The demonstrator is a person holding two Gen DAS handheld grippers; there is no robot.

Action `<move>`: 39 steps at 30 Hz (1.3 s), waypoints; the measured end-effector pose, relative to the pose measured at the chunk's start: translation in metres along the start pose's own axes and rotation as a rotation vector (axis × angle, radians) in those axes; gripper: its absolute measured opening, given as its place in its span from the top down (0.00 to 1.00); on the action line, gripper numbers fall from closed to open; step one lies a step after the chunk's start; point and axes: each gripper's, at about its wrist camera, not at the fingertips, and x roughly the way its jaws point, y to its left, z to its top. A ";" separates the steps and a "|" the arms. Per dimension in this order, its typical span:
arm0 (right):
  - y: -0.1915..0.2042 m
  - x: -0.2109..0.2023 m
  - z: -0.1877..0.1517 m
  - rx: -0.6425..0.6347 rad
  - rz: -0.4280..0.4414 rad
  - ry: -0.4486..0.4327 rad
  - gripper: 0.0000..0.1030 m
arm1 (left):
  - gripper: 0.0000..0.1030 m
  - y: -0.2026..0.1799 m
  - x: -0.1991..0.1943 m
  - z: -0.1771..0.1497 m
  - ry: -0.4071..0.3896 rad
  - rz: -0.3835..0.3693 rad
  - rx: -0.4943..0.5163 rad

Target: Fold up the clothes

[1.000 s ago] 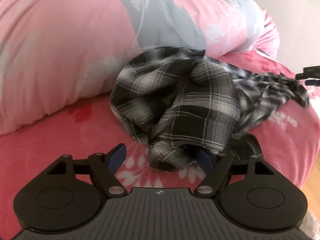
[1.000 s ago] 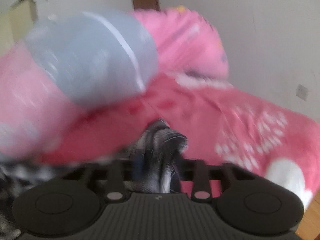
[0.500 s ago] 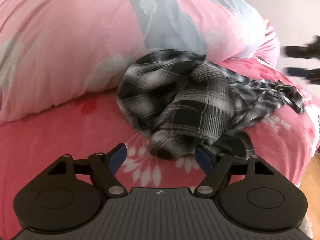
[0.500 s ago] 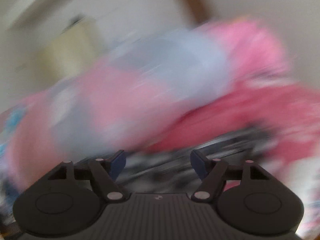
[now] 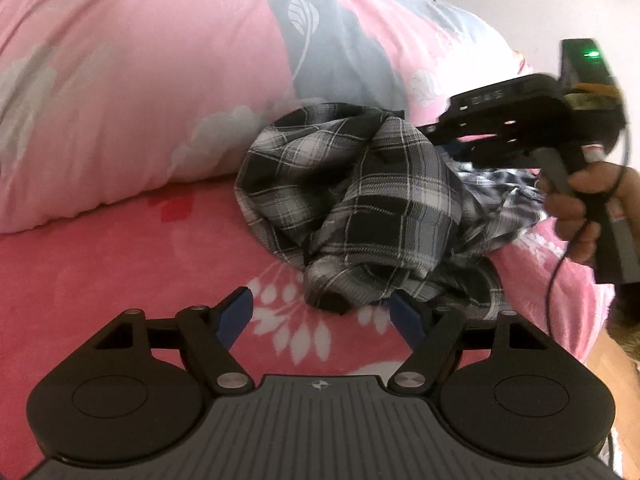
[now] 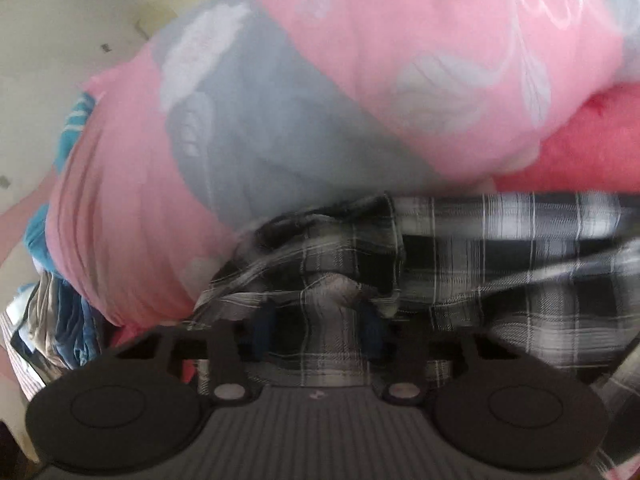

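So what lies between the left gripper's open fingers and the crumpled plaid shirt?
Left wrist view: only bare pink floral bedsheet lies between the left gripper and the plaid shirt, whose nearest fold sits just ahead of the fingertips, untouched.

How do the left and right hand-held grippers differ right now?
The left hand-held gripper stands wide open with nothing between its pads, short of the plaid shirt. The right hand-held gripper is closing, with a fold of that shirt between its pads. Both have blue pads and point at the same shirt.

The right gripper point(image 6: 318, 330), at the bed's far edge a second ago, has swung onto the crumpled plaid shirt point(image 5: 360, 208), jaws closing around a fold of its cloth.
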 end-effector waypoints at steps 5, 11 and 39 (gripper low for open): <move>0.038 -0.033 -0.007 -0.057 0.076 -0.043 0.91 | 0.27 0.003 -0.007 0.002 -0.028 -0.012 -0.011; 0.093 -0.039 -0.016 -0.151 0.220 -0.023 0.94 | 0.26 0.007 -0.026 0.002 -0.066 -0.006 -0.011; 0.010 -0.036 -0.022 0.111 0.145 -0.065 0.88 | 0.41 -0.008 0.006 0.023 -0.033 0.012 0.007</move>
